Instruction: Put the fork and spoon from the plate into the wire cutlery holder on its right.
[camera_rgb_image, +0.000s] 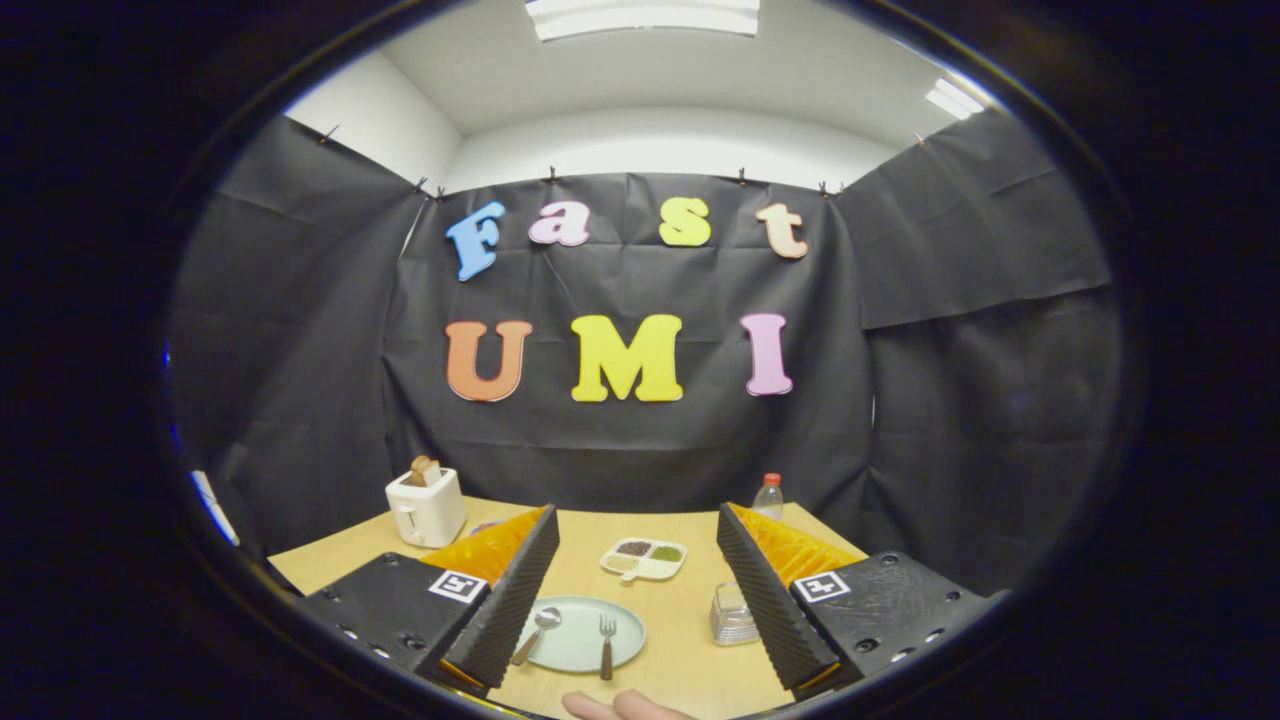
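Lower left of centre, a plate (580, 634) holds a spoon (537, 631), bowl away and leaning right, and a fork (606, 643), tines away, upright. The holder (733, 614), seemingly wire, sits lower right. The gripper (635, 590) is wide open, empty. A slim handle could slip or skid.

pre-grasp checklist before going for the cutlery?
1. Tool open, nothing between its fingers: ok.
2. Metal spoon with wooden handle lying on the pale green round plate: ok.
3. Metal fork with wooden handle on that plate, apart from the spoon: ok.
4. Wire cutlery holder upright right of the plate, partly behind one finger: ok.
5. Holder empty: cannot tell.
6. Person's hand near the plate's front edge: not ok.
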